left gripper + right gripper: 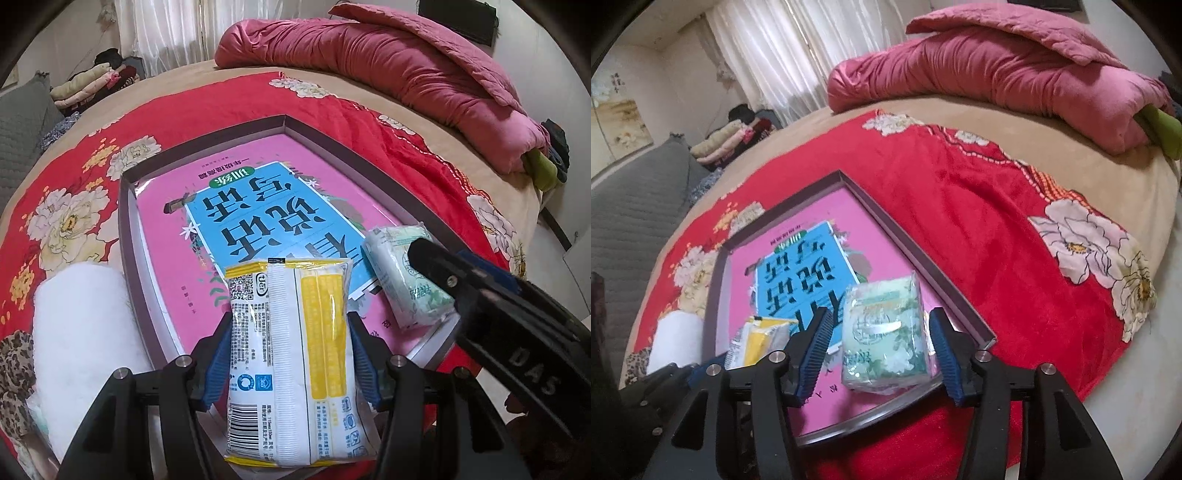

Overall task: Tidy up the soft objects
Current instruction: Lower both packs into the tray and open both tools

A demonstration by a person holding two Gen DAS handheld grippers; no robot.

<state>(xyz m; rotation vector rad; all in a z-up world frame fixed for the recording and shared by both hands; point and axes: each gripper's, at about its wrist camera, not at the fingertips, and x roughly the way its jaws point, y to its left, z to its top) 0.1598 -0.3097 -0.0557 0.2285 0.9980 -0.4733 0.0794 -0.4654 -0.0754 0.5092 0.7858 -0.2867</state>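
- The left claw (290, 354) clamps the yellow pack (291, 354) across its narrow width, blue pads pressed into both long sides; that grip suits a soft pack, since it bulges rather than slips.
- The pack hangs over the near edge of the box (127, 221), its far end above the pink book (177, 258) that lines the bottom, so it looks placed for lowering inside.
- The right claw (882, 347) stands wide around the green pack (882, 332), pads just beside its sides but apart from them; probably a release, or a grasp not begun.
- The green pack rests on the book at the box's near right corner, close to the wall (960, 306).
- Room: the book's middle and far half lie bare, so both packs could slide further in. The low walls are the edges to clear.
- Left of the box, a white roll (81, 332) lies on the red blanket (221, 107), touching or nearly touching the left wall.
- Farther off, the blanket is open up to the pink quilt (406, 62).
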